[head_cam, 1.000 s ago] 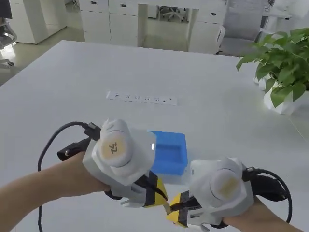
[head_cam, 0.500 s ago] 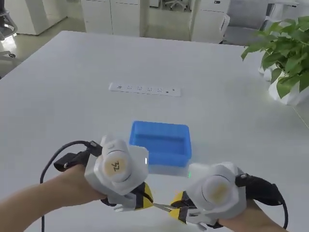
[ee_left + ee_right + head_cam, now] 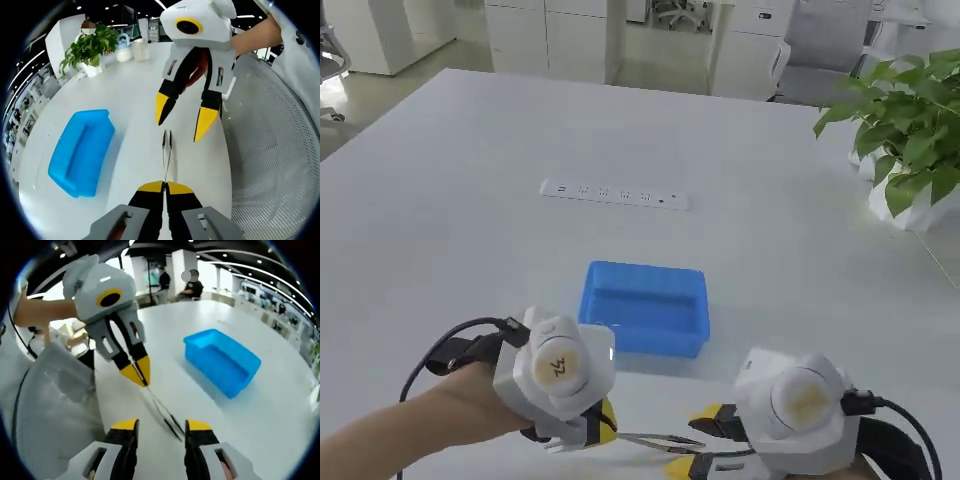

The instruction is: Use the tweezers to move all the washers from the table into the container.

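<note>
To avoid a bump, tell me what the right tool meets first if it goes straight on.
The tweezers: their tips lie between the open jaws of the right tool. Close behind them comes the left tool, which grips them. The blue box sits off to the side, likely clear of that line.

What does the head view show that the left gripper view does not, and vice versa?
Head view: a power strip lying beyond the blue container. Left gripper view: a grey mesh surface past the table's edge. Shared: the container, the potted plant, the left tool shut on the tweezers, and the open right tool facing them.
</note>
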